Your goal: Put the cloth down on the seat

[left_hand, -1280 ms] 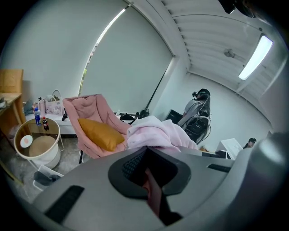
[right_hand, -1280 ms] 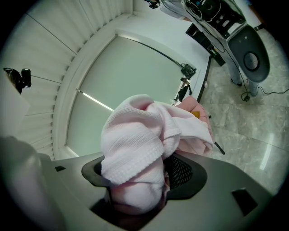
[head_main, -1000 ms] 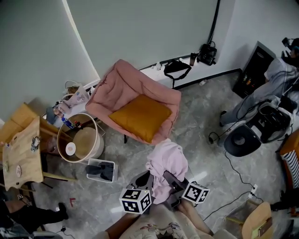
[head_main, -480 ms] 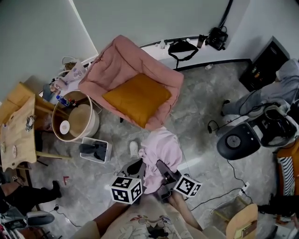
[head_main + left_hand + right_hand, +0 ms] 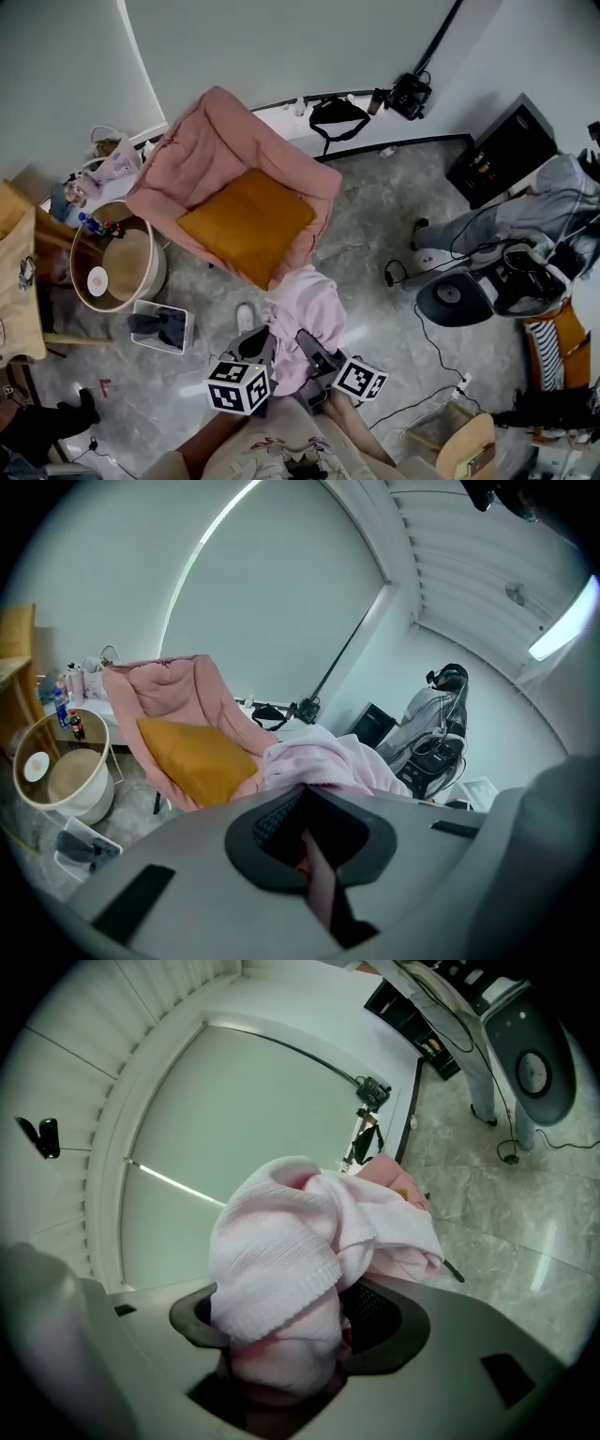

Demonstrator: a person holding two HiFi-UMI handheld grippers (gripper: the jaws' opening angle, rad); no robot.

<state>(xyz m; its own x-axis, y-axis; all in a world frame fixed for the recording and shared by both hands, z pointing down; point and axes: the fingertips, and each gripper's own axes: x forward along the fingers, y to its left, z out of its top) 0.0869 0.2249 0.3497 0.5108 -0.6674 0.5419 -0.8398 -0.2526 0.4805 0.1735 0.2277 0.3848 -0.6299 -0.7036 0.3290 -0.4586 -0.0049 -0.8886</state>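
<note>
Our left gripper has its jaws pressed together on a thin fold of the pink cloth. Our right gripper is clamped on a thick bunch of the same cloth, which spills over its jaws. From the head view, both grippers sit side by side close to our body. The cloth is bunched between them above the marble floor, not on the seat. Just beyond its far end stands the pink chair with the mustard cushion on its seat. A round basket stands left of the chair.
</note>
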